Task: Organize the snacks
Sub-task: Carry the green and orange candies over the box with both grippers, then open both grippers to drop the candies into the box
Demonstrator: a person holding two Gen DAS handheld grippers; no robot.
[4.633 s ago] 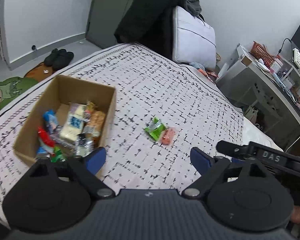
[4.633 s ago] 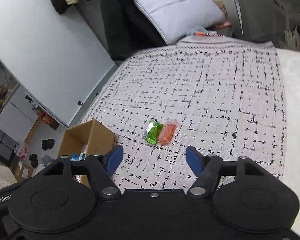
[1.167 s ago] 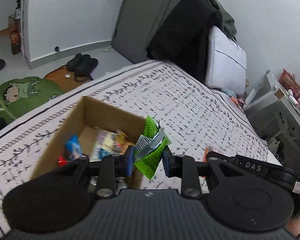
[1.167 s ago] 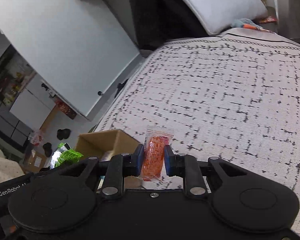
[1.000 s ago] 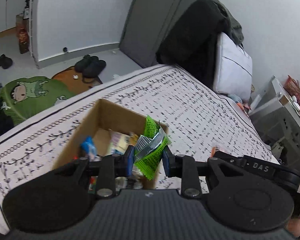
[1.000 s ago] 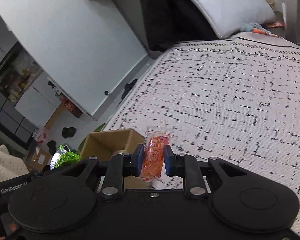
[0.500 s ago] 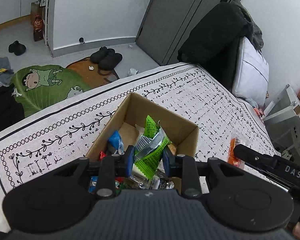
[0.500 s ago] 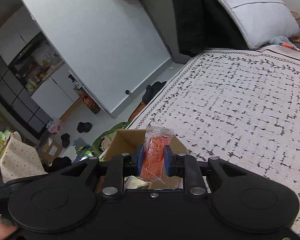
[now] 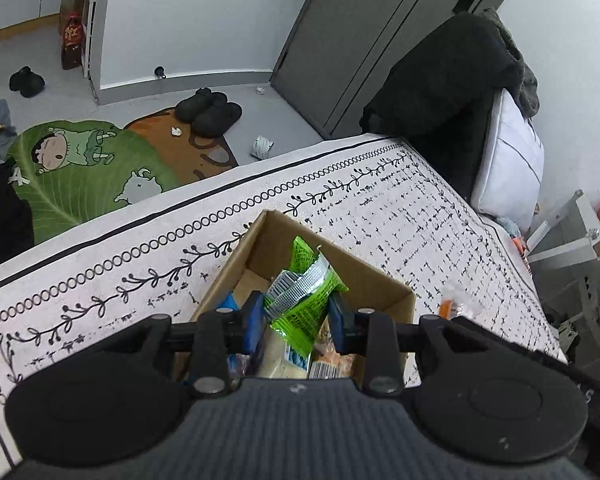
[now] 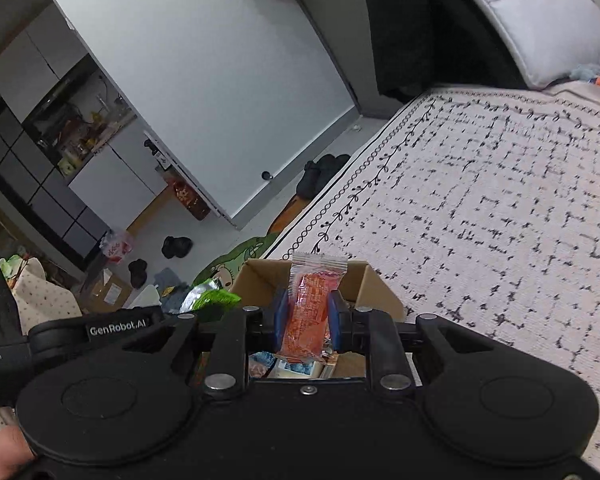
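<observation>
my left gripper [image 9: 296, 322] is clenched on a green snack packet [image 9: 306, 304], the two blue fingers [image 9: 253, 322] pinching it from either side so it stands crumpled between them, silver barcode strip facing up. it hangs right over the open cardboard box [image 9: 374, 280], which sits on the bed [image 9: 428, 216] near the edge with the ring-and-vine border. inside the box, below the packet, i can see other wrapped snacks [image 9: 288, 360]: a pale yellow one, a blue one at the left wall, something orange-brown at the right; they are partly hidden by my own fingers.

my right gripper [image 10: 307, 322] is also clamped shut, grasping an orange snack packet [image 10: 310, 308] with a clear crimped top edge. the packet stands upright between the blue fingers [image 10: 281, 320], and it too is above the box [image 10: 374, 288], with the heap of snacks [image 10: 288, 362] showing just under it. from this side the left gripper's green packet [image 10: 210, 300] peeks out just beside the box's left wall, and the black body of that gripper reads "genrobot.ai". in the left wrist view the orange packet [image 9: 448, 306] shows as a small blur past the box's right corner.

the rest of the bedspread around the box is bare black-flecked fabric. a white pillow [image 9: 512, 164] leans at the head of the bed against a dark heap of clothing [image 9: 440, 76]. on the floor beyond the bed edge lie a green cartoon rug [image 9: 72, 176] and a pair of black slippers [image 9: 210, 110].
</observation>
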